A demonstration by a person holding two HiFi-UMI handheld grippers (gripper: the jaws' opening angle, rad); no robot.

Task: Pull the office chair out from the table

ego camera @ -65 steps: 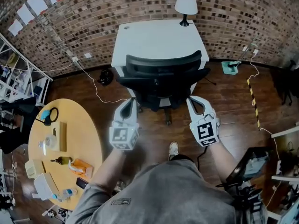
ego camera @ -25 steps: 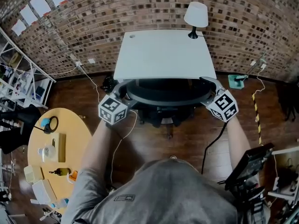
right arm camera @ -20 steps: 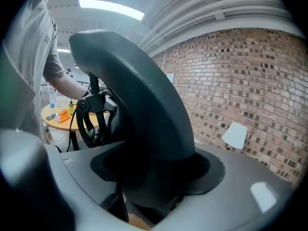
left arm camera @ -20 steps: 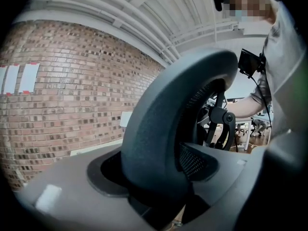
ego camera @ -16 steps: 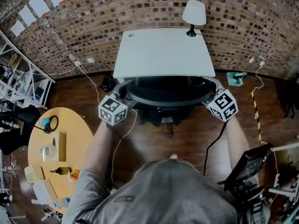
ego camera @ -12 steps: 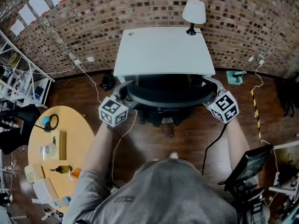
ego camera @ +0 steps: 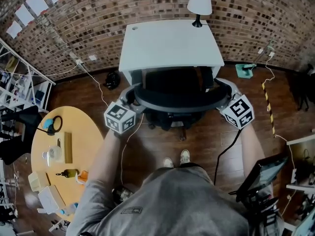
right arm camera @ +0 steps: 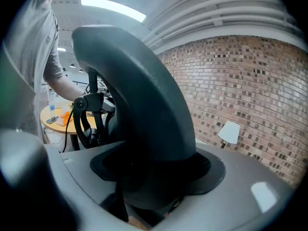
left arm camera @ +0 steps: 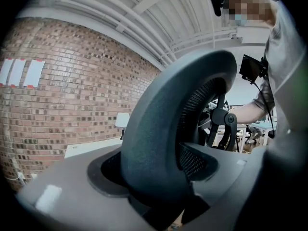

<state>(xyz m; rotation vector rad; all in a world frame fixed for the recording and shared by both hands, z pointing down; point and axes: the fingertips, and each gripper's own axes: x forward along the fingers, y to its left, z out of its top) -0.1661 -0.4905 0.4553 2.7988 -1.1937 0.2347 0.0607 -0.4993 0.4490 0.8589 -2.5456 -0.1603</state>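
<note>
You are in the pulling step. The office chair (ego camera: 177, 103) stands just in front of the white table (ego camera: 170, 43). Its seat shows past the table's near edge, though the front of it looks to lie under the top. Your left gripper (ego camera: 130, 96) is clamped on the left end of the backrest (left arm camera: 159, 143) and your right gripper (ego camera: 224, 90) on the right end. In each gripper view the thick dark rim fills the gap between the jaws, which stand wide around it and press on it.

The next move, as I judge it, is to draw both hands toward you evenly, so the chair rolls straight back rather than swinging to one side, and to step back as it comes. Hold the squeeze — the rim is rounded and could slide out of the jaws.

By count:
- one office chair
- one white table
- one lamp (ego camera: 199, 4), on the table's far right corner
- two grippers
- one round wooden table (ego camera: 78, 132), off to your left and well apart from the chair
</note>
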